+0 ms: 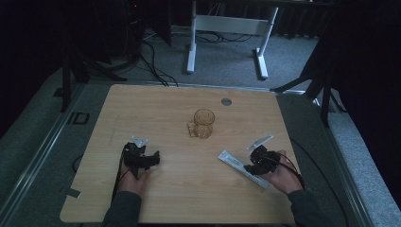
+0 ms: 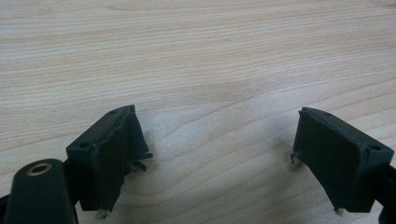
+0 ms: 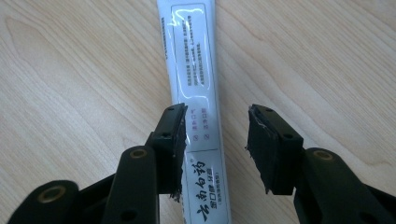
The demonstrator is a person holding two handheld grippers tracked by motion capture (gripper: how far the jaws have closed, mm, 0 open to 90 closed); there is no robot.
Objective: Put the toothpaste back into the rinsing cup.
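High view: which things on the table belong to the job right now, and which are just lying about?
In the job:
- white toothpaste box, lying flat between the right gripper's open jaws
- right gripper

Lying about:
- amber glass mug, mid-table, apart from both grippers
- left gripper, open over bare wooden table

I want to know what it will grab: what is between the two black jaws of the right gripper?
A long white packet lies flat on the table between the right gripper's jaws, seen in the right gripper view.
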